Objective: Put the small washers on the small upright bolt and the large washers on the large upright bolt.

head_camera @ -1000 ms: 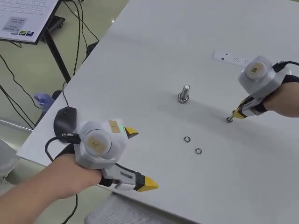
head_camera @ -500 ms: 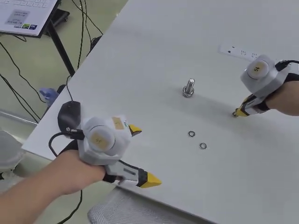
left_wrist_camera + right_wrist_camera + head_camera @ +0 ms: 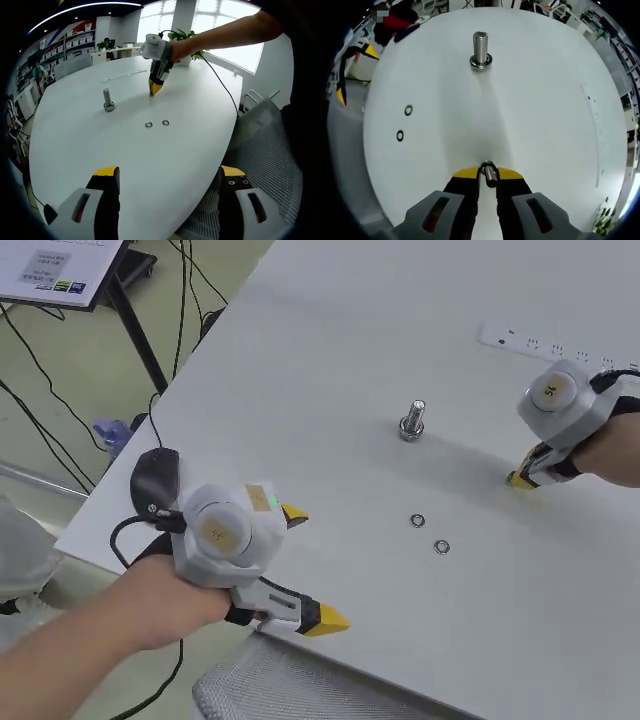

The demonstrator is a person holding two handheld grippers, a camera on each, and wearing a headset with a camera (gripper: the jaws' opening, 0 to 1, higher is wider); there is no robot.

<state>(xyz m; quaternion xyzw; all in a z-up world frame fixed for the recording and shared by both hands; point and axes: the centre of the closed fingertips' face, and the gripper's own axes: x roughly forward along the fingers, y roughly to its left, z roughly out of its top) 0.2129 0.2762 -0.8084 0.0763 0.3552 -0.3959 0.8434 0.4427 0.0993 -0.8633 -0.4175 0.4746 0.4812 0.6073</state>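
**Q:** Large bolt, position and heading?

**A:** The large bolt (image 3: 412,422) stood upright near the middle of the white table (image 3: 330,360). Its long axis was vertical, with the shaft up and a wider collar at the base on the tabletop. The right gripper view looked straight along the table at it (image 3: 480,49).

**Q:** Washers?

**A:** Two washers (image 3: 417,520) lay flat on the table, near each other but apart. They sat between the large bolt and the table's near edge, and none was on the shaft.

**Q:** Right gripper?

**A:** The right gripper (image 3: 520,480) had its tips down at the tabletop, well to the right of the large bolt. Its jaws were pinched on the small bolt (image 3: 489,173). In its own view the bolt's long axis ran roughly along the jaws, rounded end forward. I could not tell whether it was truly upright on the table.

**Q:** Left gripper?

**A:** The left gripper (image 3: 312,568) was held at the table's near edge with its jaws spread wide and nothing between them. It pointed across the table toward the washers (image 3: 148,124).

**Q:** Surroundings?

**A:** A power strip (image 3: 545,345) lay on the far right side. A mouse (image 3: 155,480) sat at the left edge, and a mesh chair (image 3: 280,695) stood below the near edge.
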